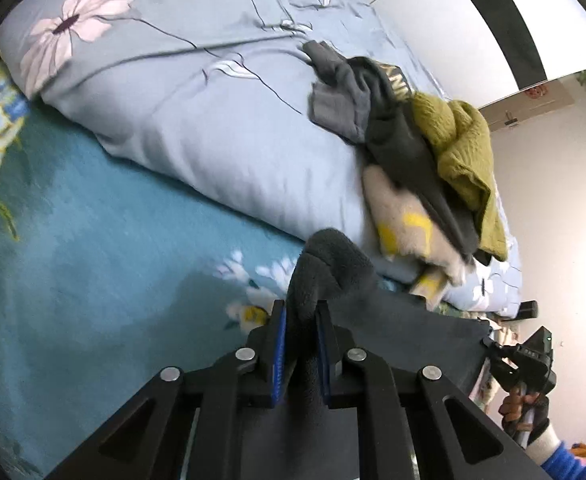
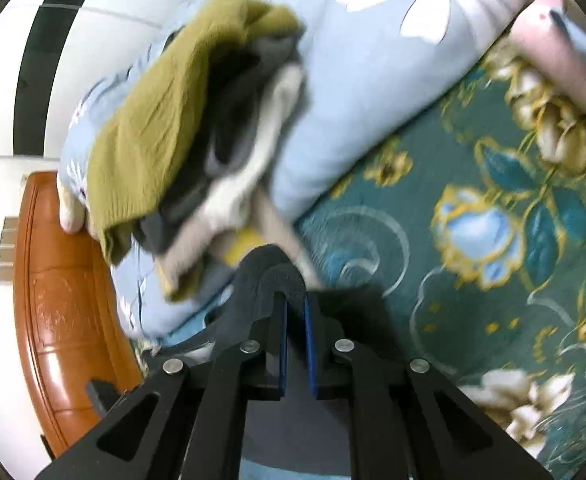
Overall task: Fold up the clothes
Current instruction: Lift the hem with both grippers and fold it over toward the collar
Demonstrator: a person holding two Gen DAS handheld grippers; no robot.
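Left wrist view: my left gripper (image 1: 300, 322) has its blue pads (image 1: 279, 354) closed down to a narrow gap on a bunched fold of dark grey fleece garment (image 1: 333, 268), which rises in a hump just past the fingertips and spreads out flat to the right toward my right gripper (image 1: 527, 356). In the right wrist view that right gripper (image 2: 296, 320) is likewise nearly closed, with the same fleece (image 2: 271, 276) arched over the tips and pinched between the pads. So I judge I am holding one edge of the garment at two points, raised above the teal floral bedsheet (image 1: 93, 248). Beyond it lies the pale blue quilt (image 1: 197, 120), and on the quilt a pile of other clothes (image 1: 421, 160): olive knit on top, dark and grey pieces, a cream one with yellow underneath. A wooden footboard (image 2: 65, 288) edges the bed on the right view's left side. To do this step well, I would keep both grips firm, draw the two hands apart until the edge between them is taut, then lay the fleece flat on the open sheet, well apart from the pile, so it does not snag it. Both views are blurred, so I would slow down.
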